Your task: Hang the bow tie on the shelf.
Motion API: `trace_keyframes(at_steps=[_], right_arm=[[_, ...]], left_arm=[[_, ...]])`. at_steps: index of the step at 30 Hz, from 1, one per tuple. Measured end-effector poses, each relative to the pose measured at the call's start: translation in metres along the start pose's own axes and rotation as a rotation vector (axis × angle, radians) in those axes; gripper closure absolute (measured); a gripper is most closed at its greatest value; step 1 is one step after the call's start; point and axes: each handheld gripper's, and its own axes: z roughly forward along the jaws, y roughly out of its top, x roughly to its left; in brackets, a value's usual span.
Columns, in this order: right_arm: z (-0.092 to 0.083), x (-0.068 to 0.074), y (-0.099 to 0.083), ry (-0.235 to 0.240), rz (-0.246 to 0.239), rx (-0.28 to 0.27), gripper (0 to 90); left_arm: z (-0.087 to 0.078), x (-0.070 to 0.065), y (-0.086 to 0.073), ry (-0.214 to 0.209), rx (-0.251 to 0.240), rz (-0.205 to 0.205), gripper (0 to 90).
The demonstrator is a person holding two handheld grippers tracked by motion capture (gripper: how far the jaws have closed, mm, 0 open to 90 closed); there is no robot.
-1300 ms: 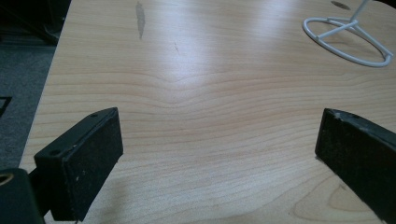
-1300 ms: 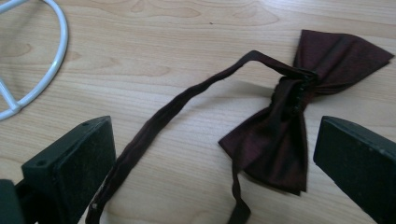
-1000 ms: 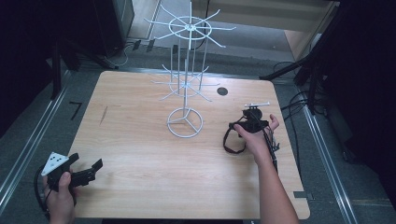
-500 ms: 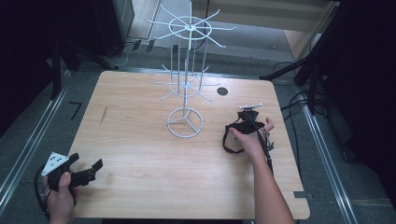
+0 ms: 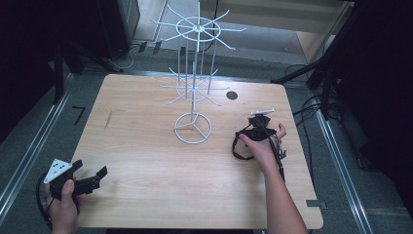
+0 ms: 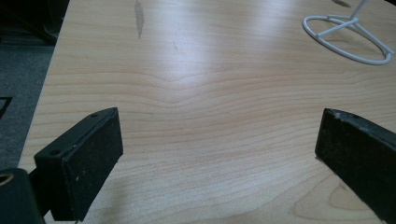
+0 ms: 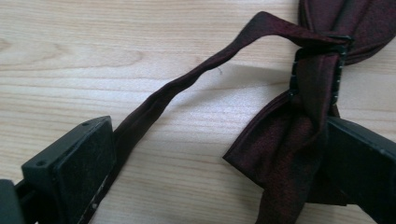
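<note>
1. A dark maroon fabric bow tie with a thin neck strap (image 7: 299, 140) was seen lying on the light wooden table (image 5: 146, 146), on its right part, to the right of the ring base of a white wire display stand with radiating hooks (image 5: 194, 127) and apart from it.

2. In the high view, the bow tie (image 5: 249, 138) was stretched roughly from the near-left to the far-right, its strap loop lying toward the near side and its knotted end toward the far edge of the table.

3. In the right gripper view, the bow's wing was found hanging down against the right-hand jaw, the knot band above it, while the strap ran diagonally from the knot down to the left-hand jaw.

4. The right gripper (image 7: 219, 172) was held wide apart, with the bow's wing touching the inner face of one jaw and the strap passing beside the other; the fabric was not pinched between them.

5. In the high view, the right gripper (image 5: 260, 127) was largely covered by the person's hand, and a small white piece was seen just beyond it.

6. The left gripper (image 6: 219, 158) was held wide open with nothing between its jaws, only bare wood being seen there.

7. The left gripper (image 5: 90, 178) was placed at the near left corner of the table, well apart from the bow tie, with its jaws pointed toward the right.
</note>
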Motion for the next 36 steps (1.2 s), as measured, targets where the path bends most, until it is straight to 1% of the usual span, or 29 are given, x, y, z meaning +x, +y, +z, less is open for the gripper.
trace_keyframes(at_steps=[1, 2, 4, 6, 7, 8, 9, 11, 15, 16, 17, 18, 19, 20, 21, 23, 24, 26, 27, 28, 29, 31, 32, 33, 34, 36], right_arm=[[0.001, 0.001, 0.0, 0.009, 0.005, 0.002, 0.0], [0.003, 0.003, 0.001, 0.0, 0.015, 0.001, 0.0], [0.005, 0.006, 0.001, -0.009, 0.021, 0.009, 0.0], [0.008, 0.008, 0.0, -0.037, 0.011, 0.007, 0.0], [0.008, 0.008, 0.0, -0.037, 0.011, 0.007, 0.0], [0.009, 0.011, -0.001, -0.052, -0.008, 0.008, 0.0], [0.01, 0.012, -0.002, -0.055, -0.029, 0.007, 0.0], [0.009, 0.013, -0.002, -0.05, -0.034, 0.008, 0.0], [0.006, 0.01, -0.005, -0.053, -0.03, 0.023, 0.6], [0.005, 0.01, -0.006, -0.056, -0.029, 0.025, 2.7], [0.0, 0.008, -0.009, -0.062, -0.019, 0.012, 12.8], [-0.002, 0.006, -0.01, -0.068, -0.023, 0.003, 19.4], [-0.002, 0.006, -0.01, -0.068, -0.023, 0.003, 19.4], [-0.004, 0.004, -0.012, -0.07, -0.013, -0.009, 28.2], [-0.008, 0.001, -0.014, -0.078, -0.009, -0.028, 39.2], [-0.011, -0.005, -0.019, -0.087, -0.013, -0.053, 55.6], [-0.013, -0.01, -0.023, -0.093, -0.014, -0.071, 65.6], [-0.015, -0.012, -0.025, -0.103, -0.024, -0.076, 73.5], [-0.015, -0.012, -0.025, -0.103, -0.024, -0.076, 73.5], [-0.015, -0.013, -0.026, -0.114, -0.034, -0.082, 78.5], [-0.015, -0.014, -0.028, -0.11, -0.048, -0.092, 81.9], [-0.016, -0.015, -0.028, -0.107, -0.046, -0.099, 83.1], [-0.016, -0.017, -0.03, -0.089, -0.043, -0.118, 84.3], [-0.016, -0.019, -0.03, -0.073, -0.033, -0.125, 84.5], [-0.017, -0.021, -0.031, -0.041, -0.008, -0.137, 84.7], [-0.019, -0.022, -0.032, -0.02, -0.002, -0.166, 84.8]], left_arm=[[0.0, 0.0, 0.0, 0.0, 0.001, 0.0, 1.5], [0.0, 0.0, 0.0, 0.001, 0.0, -0.002, 1.5], [0.0, 0.0, 0.0, 0.0, 0.0, -0.002, 1.5], [0.0, 0.0, 0.0, -0.001, 0.0, -0.002, 1.5], [0.0, 0.0, 0.0, -0.001, 0.001, 0.0, 1.5], [0.0, 0.0, 0.0, -0.002, 0.001, 0.0, 1.5], [0.0, 0.0, 0.0, -0.003, 0.001, -0.001, 1.5], [0.0, 0.0, 0.0, -0.004, 0.001, -0.001, 1.5], [0.0, 0.0, 0.0, -0.005, 0.001, -0.001, 1.5], [0.0, 0.0, 0.0, -0.004, 0.001, 0.0, 1.5], [0.0, 0.0, 0.0, -0.004, 0.001, 0.0, 1.5], [0.0, 0.0, 0.0, -0.004, 0.001, -0.001, 1.5], [0.0, 0.0, 0.0, -0.004, 0.001, -0.001, 1.5], [0.0, 0.0, 0.0, -0.004, 0.0, 0.0, 1.5], [0.0, 0.0, 0.0, -0.004, 0.0, -0.001, 1.5], [0.0, 0.0, 0.0, -0.003, -0.001, 0.0, 1.5], [0.0, 0.0, 0.0, -0.003, 0.001, 0.001, 1.5], [0.0, 0.0, 0.0, -0.004, 0.001, 0.002, 1.5], [0.0, 0.0, 0.0, -0.003, 0.001, 0.002, 1.5], [0.0, 0.0, 0.0, -0.003, 0.001, 0.001, 1.5], [0.0, 0.0, 0.0, -0.003, 0.001, 0.001, 1.5], [0.0, 0.0, 0.0, -0.003, 0.001, 0.001, 1.5], [0.0, 0.0, 0.0, -0.003, 0.001, 0.001, 1.5], [0.0, 0.0, 0.0, -0.003, 0.001, 0.001, 1.5], [0.0, 0.0, 0.0, -0.003, 0.001, 0.0, 1.5], [0.0, 0.0, 0.0, -0.003, 0.001, 0.0, 1.5]])
